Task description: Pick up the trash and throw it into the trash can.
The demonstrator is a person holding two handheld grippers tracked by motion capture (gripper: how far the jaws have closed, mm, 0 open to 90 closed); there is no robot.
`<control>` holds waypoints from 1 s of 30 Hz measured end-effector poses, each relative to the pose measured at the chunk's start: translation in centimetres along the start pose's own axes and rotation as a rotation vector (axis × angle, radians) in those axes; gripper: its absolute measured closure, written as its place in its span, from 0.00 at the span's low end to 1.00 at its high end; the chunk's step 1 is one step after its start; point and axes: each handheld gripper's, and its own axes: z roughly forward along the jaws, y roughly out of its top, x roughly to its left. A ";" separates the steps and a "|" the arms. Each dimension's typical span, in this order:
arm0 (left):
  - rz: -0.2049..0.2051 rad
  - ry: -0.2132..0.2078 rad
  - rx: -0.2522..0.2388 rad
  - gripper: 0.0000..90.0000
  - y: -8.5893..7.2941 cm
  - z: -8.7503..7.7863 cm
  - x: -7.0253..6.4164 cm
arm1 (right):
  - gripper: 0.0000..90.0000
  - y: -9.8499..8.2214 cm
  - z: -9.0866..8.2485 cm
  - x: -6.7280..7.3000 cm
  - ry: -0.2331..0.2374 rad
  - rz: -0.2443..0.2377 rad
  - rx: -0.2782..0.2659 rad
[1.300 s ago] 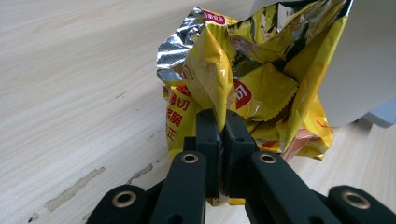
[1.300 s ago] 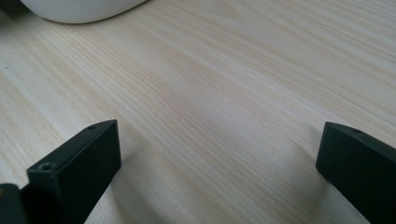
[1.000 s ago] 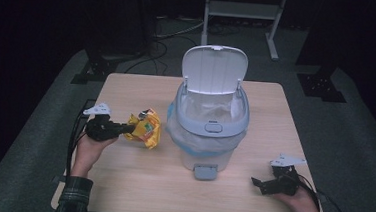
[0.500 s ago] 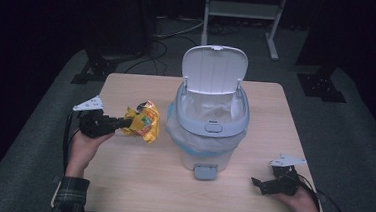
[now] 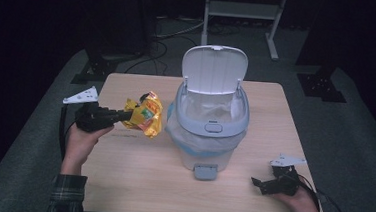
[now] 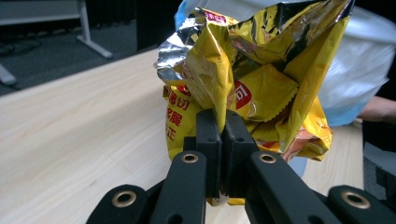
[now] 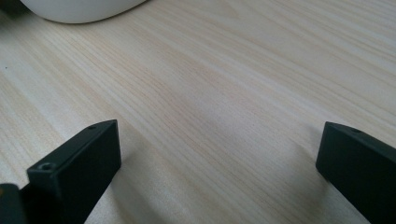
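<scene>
Pinched tight in the left gripper beside the open bin: light, crinkly, slippery chip bag, best held by a fold; right gripper wide, resting on table.

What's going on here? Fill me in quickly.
A person holds a gripper in each hand at a wooden table. The left gripper has its jaws shut on a crumpled yellow chip bag, held above the table beside the white bin, whose lid stands open. The right gripper rests open on the table near the front right corner.
</scene>
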 end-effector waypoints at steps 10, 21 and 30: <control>0.030 -0.070 -0.055 0.97 2.5 -0.3 -1.0 | 0.00 0.0 0.0 0.0 0.001 0.000 0.000; 0.076 -0.139 -0.100 0.97 5.8 0.4 -2.3 | 0.00 0.0 0.0 0.0 0.001 0.000 -0.001; 0.102 -0.191 -0.128 0.97 8.2 1.4 -3.4 | 0.00 0.0 0.0 0.0 0.000 0.000 -0.001</control>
